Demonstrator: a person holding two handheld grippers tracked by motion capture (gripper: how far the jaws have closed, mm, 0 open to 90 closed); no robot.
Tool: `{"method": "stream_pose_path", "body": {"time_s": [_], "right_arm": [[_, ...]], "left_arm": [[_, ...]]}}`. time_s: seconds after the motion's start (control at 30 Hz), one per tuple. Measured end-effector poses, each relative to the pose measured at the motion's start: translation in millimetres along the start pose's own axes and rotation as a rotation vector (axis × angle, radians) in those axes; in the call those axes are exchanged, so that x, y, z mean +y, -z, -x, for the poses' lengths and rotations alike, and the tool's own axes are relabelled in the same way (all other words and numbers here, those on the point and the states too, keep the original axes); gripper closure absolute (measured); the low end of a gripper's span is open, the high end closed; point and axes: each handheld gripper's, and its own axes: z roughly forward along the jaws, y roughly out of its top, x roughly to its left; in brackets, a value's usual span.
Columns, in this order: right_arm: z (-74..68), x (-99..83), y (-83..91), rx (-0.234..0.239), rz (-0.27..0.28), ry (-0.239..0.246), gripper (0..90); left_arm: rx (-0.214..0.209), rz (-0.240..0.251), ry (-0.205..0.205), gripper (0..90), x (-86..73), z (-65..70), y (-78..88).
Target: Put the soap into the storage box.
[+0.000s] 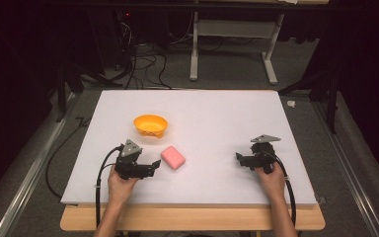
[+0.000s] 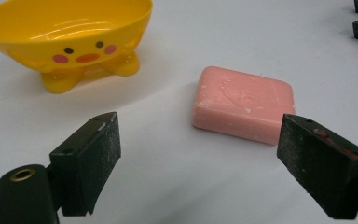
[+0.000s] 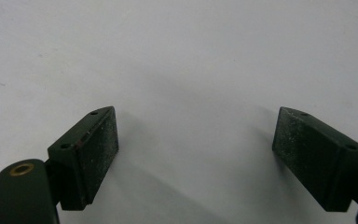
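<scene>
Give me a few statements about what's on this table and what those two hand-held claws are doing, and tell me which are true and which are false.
1. The pink soap bar lies inside the yellow bowl. False: it lies on the white table, beside the bowl and apart from it.
2. The left gripper is open, with the soap just ahead of its jaws. True.
3. The right gripper is clamped on the soap. False: it is open, with bare table between its jaws.
4. The bowl has a duck-like face on its side. True.
5. The bowl is tipped over. False: it stands upright on its little feet.
</scene>
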Motion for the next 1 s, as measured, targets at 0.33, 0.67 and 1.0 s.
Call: {"method": "stream_pose_path", "body": {"time_s": [0.33, 0.67, 1.0], "right_arm": [[0.0, 0.0, 0.0, 0.0, 0.0, 0.0, 14.8], [0.1, 0.0, 0.0, 0.001, 0.0, 0.0, 14.7], [0.1, -0.1, -0.1, 0.001, 0.002, 0.0, 14.7]], "left_arm": [[-0.02, -0.028, -0.029, 13.6, 4.7, 10.4, -12.9], [-0.041, -0.055, -0.069, 11.5, 13.9, 23.1, -29.1], [-0.059, -0.072, -0.073, 8.2, 20.4, 28.6, -43.1]]}}
